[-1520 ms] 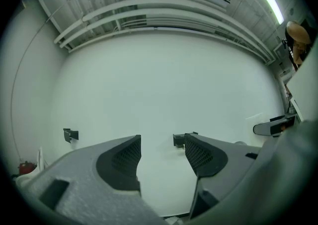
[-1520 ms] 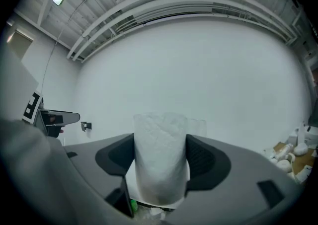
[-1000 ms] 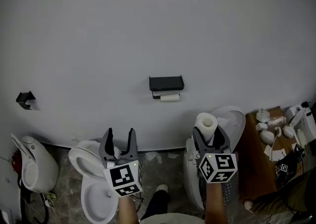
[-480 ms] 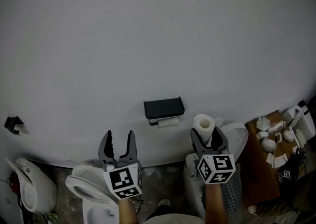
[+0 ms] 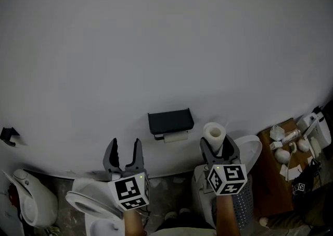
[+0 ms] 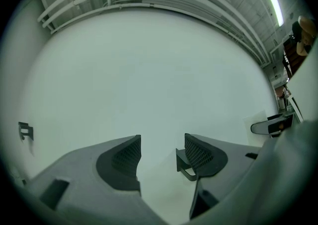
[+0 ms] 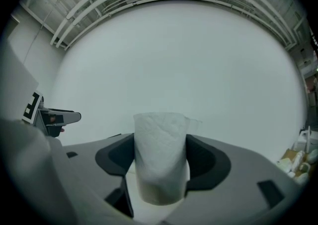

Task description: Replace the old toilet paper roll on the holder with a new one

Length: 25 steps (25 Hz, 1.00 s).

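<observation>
Right gripper (image 5: 215,147) — fingers (image 7: 201,162) clamped on the new toilet paper roll (image 7: 160,154), 1 pad on each side. The roll stands upright, its top above the fingertips, with a loose edge of paper at its upper right in the right gripper view. Left gripper (image 5: 124,149) — fingers (image 6: 121,162) apart, nothing held; the pale wall (image 5: 156,47) fills the gap between them. In the left gripper view a dark corner of the holder shows just beside the inner edge of the right finger. Head view: the black holder (image 5: 170,121) is fixed to the wall, farther off than both grippers and between them left to right. The old roll (image 5: 175,136), thin and white, hangs directly under the holder and is on it. The new roll sits to the right of the holder, near it but apart. The 2 grippers are level with each other, both pointing toward the wall. A white toilet (image 5: 88,203) lies below the left gripper. At the far right a brown worktop (image 5: 268,188) carries several small white items, too small to identify. A small black bracket (image 5: 8,135) is on the wall at the far left.
</observation>
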Each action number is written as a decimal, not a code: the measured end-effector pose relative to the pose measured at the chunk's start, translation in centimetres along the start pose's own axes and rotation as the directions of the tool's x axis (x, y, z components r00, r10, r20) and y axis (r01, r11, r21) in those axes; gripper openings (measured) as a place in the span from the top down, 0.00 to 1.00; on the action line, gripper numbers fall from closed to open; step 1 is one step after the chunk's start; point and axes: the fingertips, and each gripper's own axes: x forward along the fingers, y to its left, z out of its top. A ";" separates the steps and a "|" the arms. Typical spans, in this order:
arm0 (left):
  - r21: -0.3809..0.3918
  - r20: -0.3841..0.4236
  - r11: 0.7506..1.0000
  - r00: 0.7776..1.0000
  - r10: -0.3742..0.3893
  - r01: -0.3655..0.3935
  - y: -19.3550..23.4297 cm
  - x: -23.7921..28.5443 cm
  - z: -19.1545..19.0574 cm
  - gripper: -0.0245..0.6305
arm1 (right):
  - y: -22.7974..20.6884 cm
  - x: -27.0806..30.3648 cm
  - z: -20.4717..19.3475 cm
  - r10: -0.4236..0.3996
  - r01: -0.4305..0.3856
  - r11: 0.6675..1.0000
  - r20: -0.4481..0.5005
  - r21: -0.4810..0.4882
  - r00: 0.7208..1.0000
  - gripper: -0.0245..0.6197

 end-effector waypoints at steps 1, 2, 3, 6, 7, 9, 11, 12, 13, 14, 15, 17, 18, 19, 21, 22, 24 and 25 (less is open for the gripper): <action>0.002 -0.005 1.000 1.000 0.003 -0.003 -0.2 0.3 0.0 0.57 | -0.2 0.3 0.0 0.004 -0.004 1.000 -0.003 -0.001 1.000 0.50; 0.003 -0.009 1.000 1.000 0.006 -0.006 -0.3 0.6 0.0 0.57 | -0.5 0.6 0.1 0.008 -0.008 1.000 -0.006 -0.002 1.000 0.50; 0.003 -0.014 1.000 1.000 0.010 -0.010 -0.4 0.9 -0.1 0.57 | -0.7 0.9 0.2 0.011 -0.011 1.000 -0.009 -0.002 1.000 0.50; 0.009 -0.017 1.000 1.000 0.011 -0.011 -1.0 1.7 0.0 0.57 | -1.4 1.9 0.5 0.018 -0.018 1.000 -0.009 0.003 1.000 0.50; 0.011 -0.015 1.000 1.000 0.011 -0.011 -1.2 1.9 0.1 0.57 | -1.6 2.2 0.6 0.021 -0.021 1.000 -0.007 0.003 1.000 0.50; 0.013 -0.015 1.000 1.000 0.013 -0.013 -1.6 2.1 0.3 0.57 | -2.0 2.6 0.8 0.027 -0.027 1.000 -0.005 0.003 1.000 0.50; 0.020 -0.016 1.000 1.000 0.017 -0.016 -1.7 2.3 0.4 0.57 | -2.2 2.9 0.8 0.031 -0.031 0.999 -0.008 0.005 0.999 0.50; 0.027 -0.017 0.999 1.000 0.018 -0.017 -1.8 2.3 0.5 0.57 | -2.3 3.0 0.6 0.034 -0.034 0.999 -0.011 0.005 0.999 0.50; 0.039 -0.017 0.999 1.000 0.020 -0.020 -1.8 2.4 0.5 0.57 | -2.3 3.1 0.5 0.036 -0.036 0.999 -0.015 0.005 0.999 0.50; 0.057 -0.017 0.998 1.000 0.025 -0.024 -1.9 2.4 0.5 0.57 | -2.4 3.1 0.3 0.039 -0.039 0.999 -0.019 0.003 0.999 0.50; 0.080 -0.014 0.996 0.999 0.031 -0.029 -2.0 2.5 0.6 0.57 | -2.5 3.2 0.1 0.040 -0.040 0.999 -0.022 0.001 0.999 0.50; 0.130 -0.009 0.991 0.999 0.034 -0.033 -2.5 2.5 0.7 0.57 | -2.8 3.3 -0.2 0.038 -0.038 0.999 -0.028 0.003 0.999 0.50; 0.153 -0.008 0.988 1.000 0.030 -0.028 -2.8 2.6 0.8 0.57 | -3.0 3.3 -0.3 0.037 -0.037 0.999 -0.031 0.006 0.999 0.50; 0.178 -0.011 0.984 1.000 0.024 -0.022 -3.1 2.6 0.7 0.57 | -3.1 3.3 -0.5 0.037 -0.037 0.999 -0.033 0.009 0.999 0.50; 0.252 -0.025 0.968 0.999 0.023 -0.016 -3.7 2.8 0.4 0.57 | -3.2 3.3 -0.7 0.038 -0.038 0.999 -0.038 0.010 0.999 0.50; 0.302 -0.035 0.953 0.999 0.027 -0.015 -3.9 3.0 0.2 0.57 | -3.3 3.4 -0.9 0.039 -0.039 0.999 -0.040 0.010 0.998 0.50; 0.427 -0.051 0.904 0.998 0.035 -0.010 -4.5 3.3 -0.3 0.57 | -3.5 3.4 -1.0 0.039 -0.038 0.999 -0.043 0.009 0.998 0.50; 0.499 -0.057 0.866 0.998 0.039 -0.005 -5.0 3.5 -0.5 0.57 | -3.6 3.4 -1.0 0.038 -0.038 0.999 -0.044 0.009 0.998 0.50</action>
